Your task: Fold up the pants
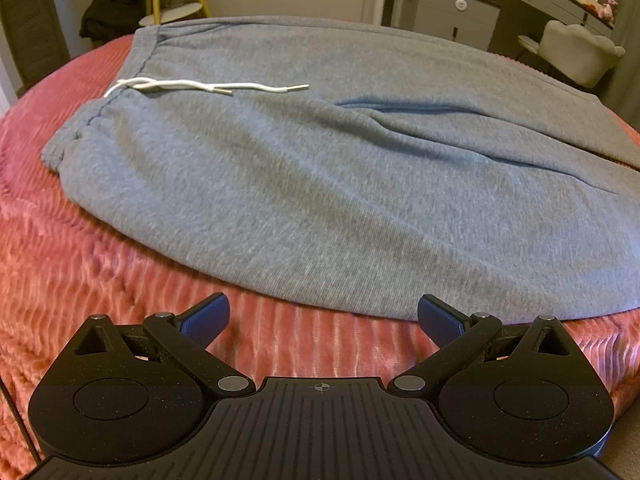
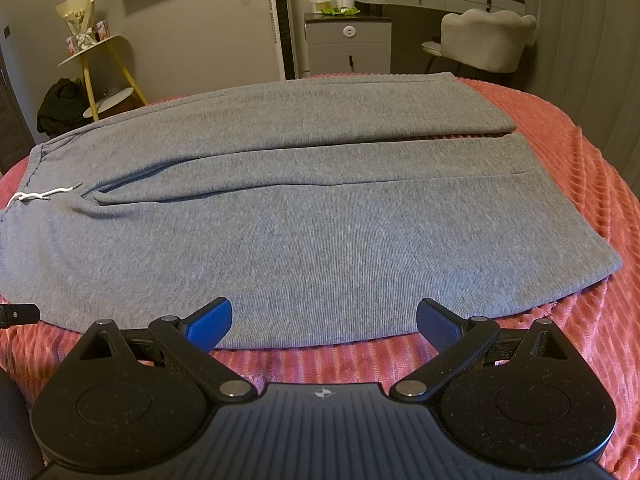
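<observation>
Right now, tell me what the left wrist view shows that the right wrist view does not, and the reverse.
Only the left wrist view shows the waistband's near corner and the full drawstring. Only the right wrist view shows both leg hems, the gap between the legs, and a bouquet on the yellow stand. Both show the grey pants flat on the pink blanket, a grey chair, and each gripper's fingers spread open, holding nothing: left gripper, right gripper.

Grey pants (image 2: 280,216) flat on pink blanket (image 2: 580,184), wide-spread right gripper (image 2: 324,320) at near edge.
</observation>
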`<action>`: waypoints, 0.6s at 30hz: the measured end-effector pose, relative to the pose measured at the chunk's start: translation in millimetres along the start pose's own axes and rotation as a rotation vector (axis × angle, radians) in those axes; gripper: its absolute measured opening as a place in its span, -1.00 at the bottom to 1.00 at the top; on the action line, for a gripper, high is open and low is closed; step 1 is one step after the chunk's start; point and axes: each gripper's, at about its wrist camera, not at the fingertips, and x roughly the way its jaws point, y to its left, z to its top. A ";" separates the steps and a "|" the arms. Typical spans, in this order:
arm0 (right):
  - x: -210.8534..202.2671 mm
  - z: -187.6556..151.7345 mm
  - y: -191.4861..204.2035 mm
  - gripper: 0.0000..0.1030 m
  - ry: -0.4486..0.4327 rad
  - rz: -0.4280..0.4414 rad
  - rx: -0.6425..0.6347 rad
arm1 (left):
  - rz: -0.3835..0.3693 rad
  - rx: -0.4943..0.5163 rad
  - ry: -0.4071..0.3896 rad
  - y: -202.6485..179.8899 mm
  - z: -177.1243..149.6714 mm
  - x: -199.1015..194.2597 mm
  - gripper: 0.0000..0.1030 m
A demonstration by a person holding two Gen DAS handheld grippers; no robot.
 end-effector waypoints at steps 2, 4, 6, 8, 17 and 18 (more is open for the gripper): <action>0.3 0.0 -0.7 0.92 0.001 -0.001 0.000 | -0.001 -0.002 0.000 -0.1 0.1 -0.2 1.00; 0.4 0.1 -0.7 0.92 0.001 0.000 0.001 | -0.003 -0.004 0.001 -0.1 0.4 -0.4 1.00; 0.8 0.0 -1.1 0.92 0.002 -0.001 0.002 | -0.002 -0.004 0.000 -0.1 0.4 -0.5 1.00; 0.8 0.1 -2.1 0.92 0.003 0.000 0.006 | -0.004 -0.005 0.000 0.0 0.8 -0.4 1.00; 2.1 1.3 -4.5 0.92 0.016 0.008 0.030 | -0.009 -0.007 0.004 1.0 2.5 -1.0 1.00; 2.4 1.6 -4.3 0.92 0.019 0.008 0.030 | -0.007 -0.006 0.005 0.8 2.6 -0.9 1.00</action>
